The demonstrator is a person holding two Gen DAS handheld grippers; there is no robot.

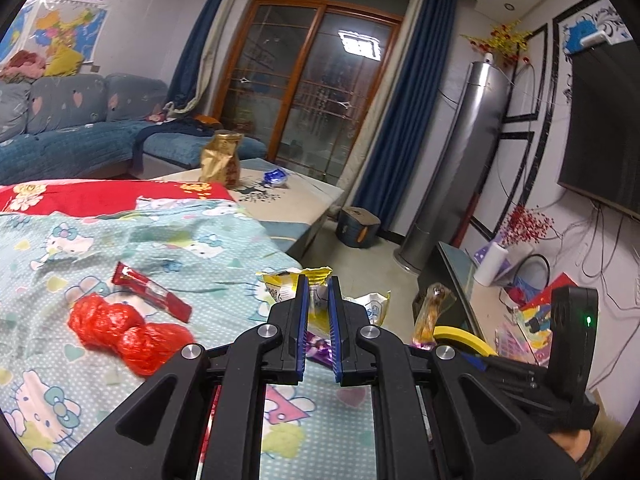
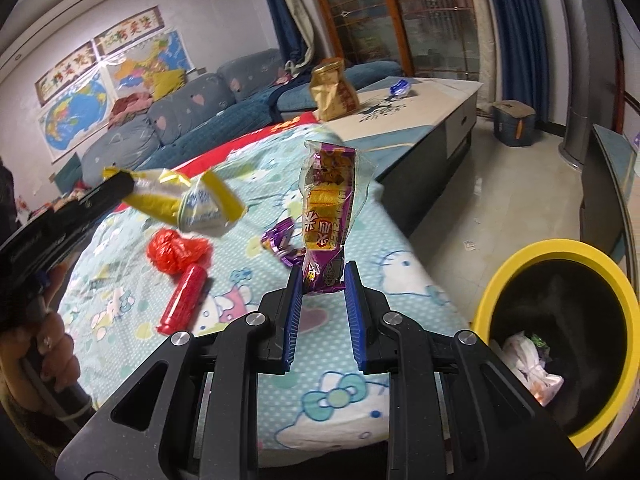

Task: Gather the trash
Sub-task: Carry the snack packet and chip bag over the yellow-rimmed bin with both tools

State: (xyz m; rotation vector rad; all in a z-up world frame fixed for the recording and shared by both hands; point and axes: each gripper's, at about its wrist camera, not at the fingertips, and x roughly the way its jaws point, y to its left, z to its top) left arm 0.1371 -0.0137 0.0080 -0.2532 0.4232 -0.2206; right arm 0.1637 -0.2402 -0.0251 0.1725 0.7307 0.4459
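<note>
A crinkled yellow-and-white plastic wrapper (image 2: 188, 200) hangs pinched in the left tongs (image 1: 319, 284). A purple-and-gold clear-topped snack packet (image 2: 326, 216) stands upright, clamped in the right tongs (image 2: 323, 276), left of the yellow-rimmed black bin (image 2: 568, 344).

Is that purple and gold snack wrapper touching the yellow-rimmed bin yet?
Apart. The right wrist view shows the purple and gold wrapper pinched in the right gripper, with blanket and floor visible between it and the bin.

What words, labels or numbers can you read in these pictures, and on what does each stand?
Wall banners: large red characters, too blurred to quote.
Purple wrapper in the right claw: bold characters, sideways, not legible.
Yellow wrapper in the left claw: blue print, too small.
Gold bag: red label, unreadable.
Nothing can be quoted.
</note>
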